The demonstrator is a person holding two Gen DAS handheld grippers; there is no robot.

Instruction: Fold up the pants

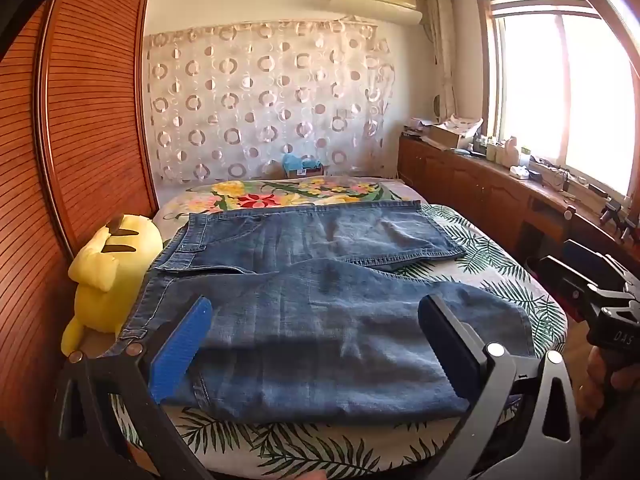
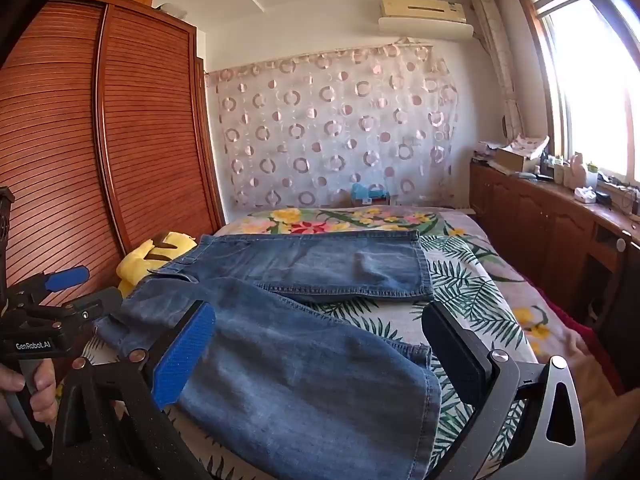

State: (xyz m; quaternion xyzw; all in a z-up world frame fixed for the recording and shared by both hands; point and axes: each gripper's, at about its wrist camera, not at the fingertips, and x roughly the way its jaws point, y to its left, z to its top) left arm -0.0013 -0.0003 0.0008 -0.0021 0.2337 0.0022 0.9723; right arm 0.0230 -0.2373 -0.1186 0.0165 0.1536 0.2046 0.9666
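Fingers of the left gripper (image 1: 316, 344) stand spread wide and released, one blue pad (image 1: 182, 350) to the left and a dark pad (image 1: 450, 344) to the right, with nothing clamped between them; below and ahead of them lies denim. The right gripper (image 2: 320, 352) is likewise fully parted and empty, and its fingers frame the lower end of the near trouser leg.

The pants (image 1: 312, 280), blue jeans, lie flat on the bed (image 1: 500, 252) directly in front of both tools. Their long axis runs across the view: waistband at the left, close to the yellow plush toy (image 1: 108, 272), and hems at the right. The far leg (image 2: 332, 264) lies straight; the near leg (image 2: 288, 368) splays toward the front edge of the bed, so the two legs part in a V.

That layout seems to decide the coming move. The left gripper sits nearer the waist and thigh, the right gripper nearer the hem (image 2: 434, 396) of the near leg. A likely first fold would carry the near leg up over the far one, each tool pinching the near edge on its own side.
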